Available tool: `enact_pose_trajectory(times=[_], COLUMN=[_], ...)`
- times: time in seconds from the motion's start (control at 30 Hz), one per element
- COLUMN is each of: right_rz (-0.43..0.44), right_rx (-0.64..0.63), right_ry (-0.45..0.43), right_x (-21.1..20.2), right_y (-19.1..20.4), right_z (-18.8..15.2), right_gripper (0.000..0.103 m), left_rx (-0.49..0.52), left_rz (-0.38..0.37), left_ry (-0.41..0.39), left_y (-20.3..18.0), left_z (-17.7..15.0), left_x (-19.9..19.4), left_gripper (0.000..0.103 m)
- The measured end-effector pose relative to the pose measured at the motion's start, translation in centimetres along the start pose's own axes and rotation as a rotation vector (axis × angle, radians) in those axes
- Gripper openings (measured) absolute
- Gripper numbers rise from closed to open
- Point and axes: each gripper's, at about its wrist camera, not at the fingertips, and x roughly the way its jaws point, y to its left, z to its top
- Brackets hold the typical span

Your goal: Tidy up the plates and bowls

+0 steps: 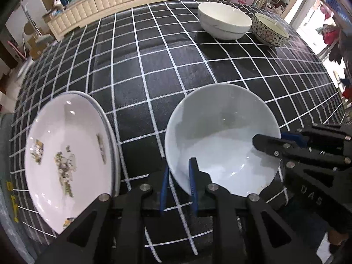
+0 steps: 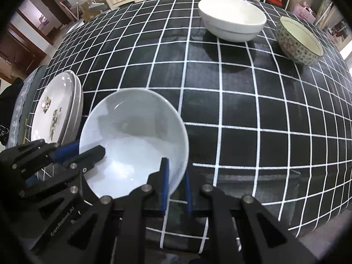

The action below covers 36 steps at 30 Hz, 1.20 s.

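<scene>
Both grippers hold the same pale bowl (image 1: 222, 140), each pinching the rim with one finger inside and one outside, probably so the wide, slippery dish stays level. The left gripper (image 1: 179, 184) straddles the rim nearest its own camera; its blue pads sit either side of the wall, though a small gap seems to show at the outer pad, so its grip looks loose or easing. The right gripper (image 2: 176, 187) is clamped tight on the opposite rim, its inner finger (image 2: 164, 182) flat against the glazed inside. The bowl sits low over the checked tablecloth (image 2: 242, 110); whether it rests on it I cannot tell. Just beyond the left fingers lies a stack of plates (image 1: 68, 151), apart from the bowl. Well ahead of both stand a big white bowl (image 2: 232, 18) and a flowered bowl (image 2: 299, 40), likely awaiting stacking.
</scene>
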Motion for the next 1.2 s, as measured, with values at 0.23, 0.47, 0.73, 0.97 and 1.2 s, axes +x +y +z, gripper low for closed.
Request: enact_pose_trajectory(times=[0.23, 0.47, 0.73, 0.97, 1.2], right_rz=[0.000, -0.044, -0.073, -0.087, -0.095], right_rx=[-0.003, -0.007, 0.016, 0.074, 0.112], right_ry=[-0.014, -0.081, -0.170, -0.204, -0.173], right_x=[-1.5, -4.3, -7.8, -8.3, -6.3], right_y=[-0.8, -2.4, -5.6, -8.2, -10.9], right_z=[0.4, 2.4, 7.4, 12.0, 15.9], right_gripper=[0.020, 0.039, 0.052, 0.052, 0.052], left_rx=[-0.003, -0.017, -0.004, 0.045, 0.039], left_rz=[0.070, 0.046, 0.010, -0.004, -0.038], left_ry=[-0.045, -0.061, -0.104, -0.105, -0.023], left_y=[1.1, 2.1, 1.1, -0.8, -2.0], left_z=[0.9, 4.2, 11.0, 17.3, 21.8], left_x=[-2.5, -4.4, -6.5, -6.2, -1.8], left_gripper=[0.035, 0.043, 0.055, 0.055, 0.055])
